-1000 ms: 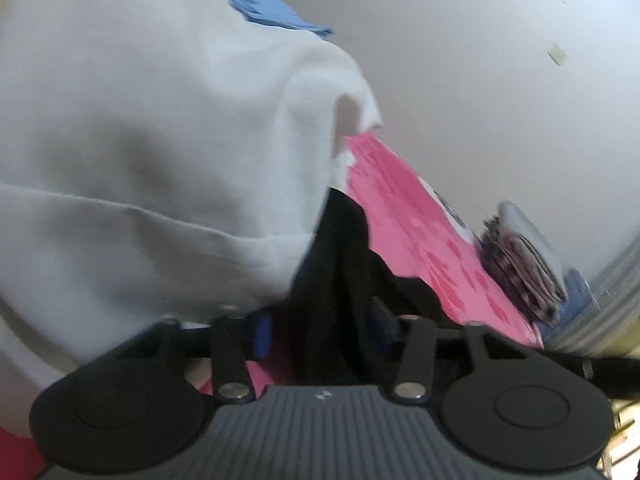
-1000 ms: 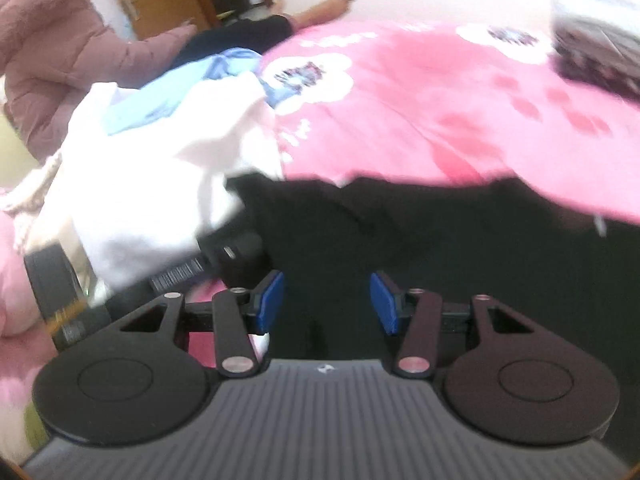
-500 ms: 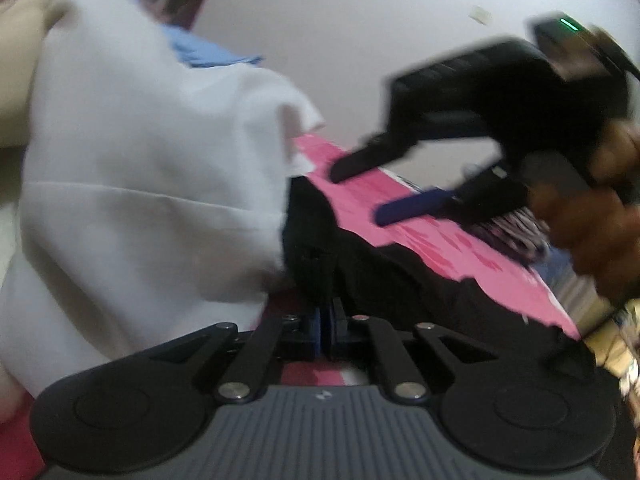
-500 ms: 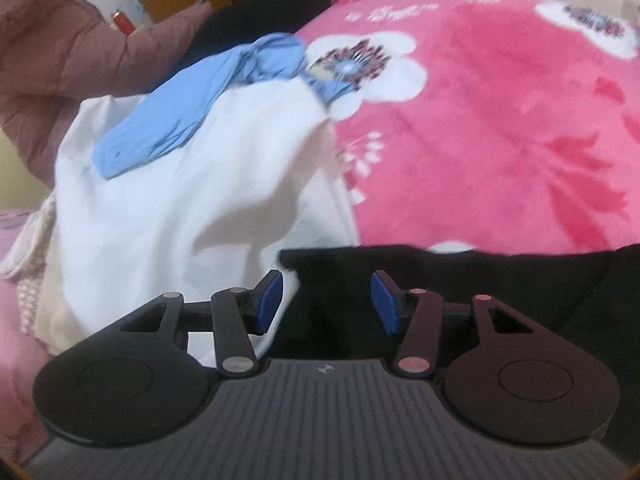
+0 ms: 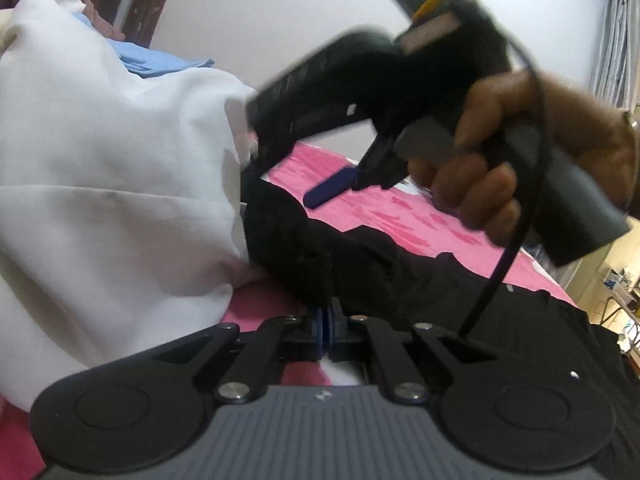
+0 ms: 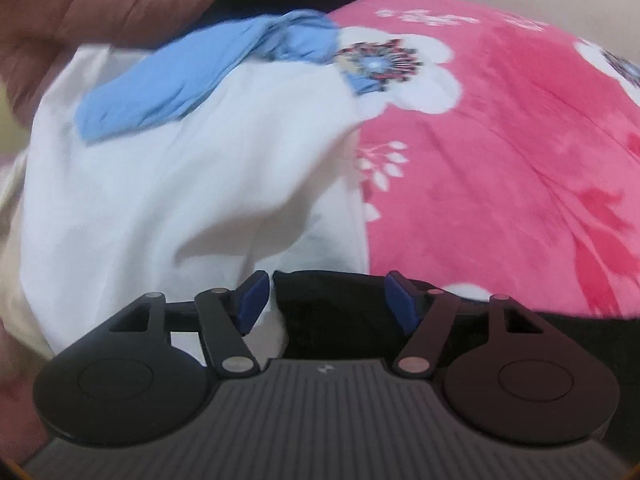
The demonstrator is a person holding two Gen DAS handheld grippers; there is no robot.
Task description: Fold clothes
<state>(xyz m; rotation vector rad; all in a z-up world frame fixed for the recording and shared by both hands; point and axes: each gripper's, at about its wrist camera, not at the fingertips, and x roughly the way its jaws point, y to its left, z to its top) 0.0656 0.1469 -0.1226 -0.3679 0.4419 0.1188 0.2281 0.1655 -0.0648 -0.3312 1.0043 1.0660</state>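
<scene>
A black garment (image 5: 360, 264) lies spread on the pink floral blanket (image 6: 500, 168). My left gripper (image 5: 325, 330) is shut on its near edge, the blue pads pressed together over the cloth. In the left wrist view my right gripper (image 5: 320, 168) hangs over the garment's raised corner, held by a hand (image 5: 520, 160). In the right wrist view the right gripper (image 6: 326, 300) has its jaws opening. The black garment's (image 6: 332, 312) corner sits between the blue pads, which do not press on it.
A big heap of white cloth (image 6: 180, 192) lies left of the black garment, with a blue garment (image 6: 192, 80) on top. A person in a pink jacket (image 6: 60, 16) sits at the far left. Folded clothes are out of sight now.
The left gripper closed on the black garment's edge. The right gripper swung left over the garment's corner and its jaws spread wider.
</scene>
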